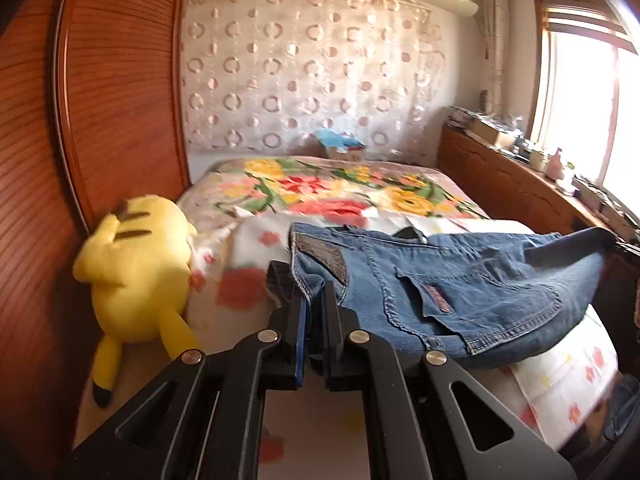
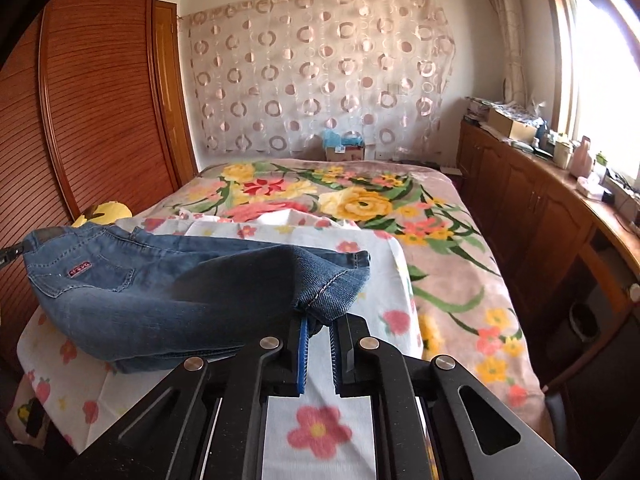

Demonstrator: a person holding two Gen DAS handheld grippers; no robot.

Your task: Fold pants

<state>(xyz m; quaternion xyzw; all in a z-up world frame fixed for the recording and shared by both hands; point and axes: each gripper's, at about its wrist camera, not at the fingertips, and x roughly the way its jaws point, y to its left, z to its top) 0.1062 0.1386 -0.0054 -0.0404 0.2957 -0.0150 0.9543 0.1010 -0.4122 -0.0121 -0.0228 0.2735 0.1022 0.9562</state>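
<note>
**Jeans Lifted at Both Ends Over the Bed, Fold Under Way**

Two handheld grippers are holding a pair of blue jeans (image 1: 460,292) above a bed's flower-print sheet (image 2: 304,432), with the garment sagging between them. The left gripper (image 1: 314,300) is clamped tight on the waistband corner just ahead of its fingers, near the dark patch label; the back pocket with its small red tag is lying just to its right. The right gripper (image 2: 318,326) is pinching the hem end of the legs directly in front of its blue pads (image 2: 303,344), jaws nearly closed on the denim. Seen from the right wrist, the jeans are stretching away to the left of that gripper, the far end meeting the other tool at the frame's edge.

The legs are appearing already laid one over the other, so the lengthwise fold is looking done; bringing hem to waistband and setting the bundle down is seemingly what is left. Both grippers are pointing forward and angled moderately downward toward the mattress. A yellow plush toy (image 1: 136,272) is lying to the left of the left gripper, against the wooden wardrobe (image 1: 120,92).
</note>
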